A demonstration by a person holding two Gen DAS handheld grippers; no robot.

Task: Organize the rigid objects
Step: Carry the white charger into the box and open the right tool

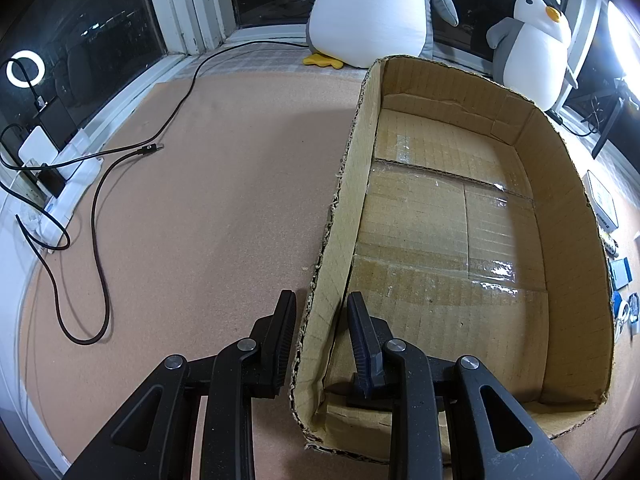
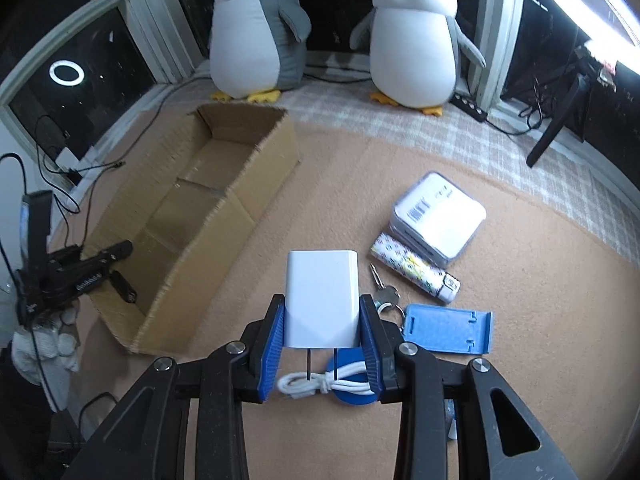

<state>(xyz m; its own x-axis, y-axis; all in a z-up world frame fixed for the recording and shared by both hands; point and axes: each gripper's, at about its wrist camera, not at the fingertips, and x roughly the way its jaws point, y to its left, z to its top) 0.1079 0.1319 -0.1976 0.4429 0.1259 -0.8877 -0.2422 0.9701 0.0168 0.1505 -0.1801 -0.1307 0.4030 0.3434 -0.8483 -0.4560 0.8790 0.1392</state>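
Dark windows and two plush penguins (image 2: 414, 46) are backing the tan worktop (image 1: 208, 208). Left gripper (image 1: 320, 320) is straddling the cardboard box (image 1: 560, 208) wall, jaws spread, not clamping. Only the right view is showing the right gripper (image 2: 322, 320) clenching a white charger (image 2: 320, 296) above the coiled cable (image 2: 320, 384), keys (image 2: 384, 292) and blue stand (image 2: 448, 328) alongside.

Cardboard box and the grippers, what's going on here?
The left gripper straddles the near-left wall of the empty open brown cardboard box, fingers either side, not visibly clamped. The right gripper is shut on a white rectangular wall charger, held above the tan mat. A white square box, patterned tube, keys and blue stand lie outside.
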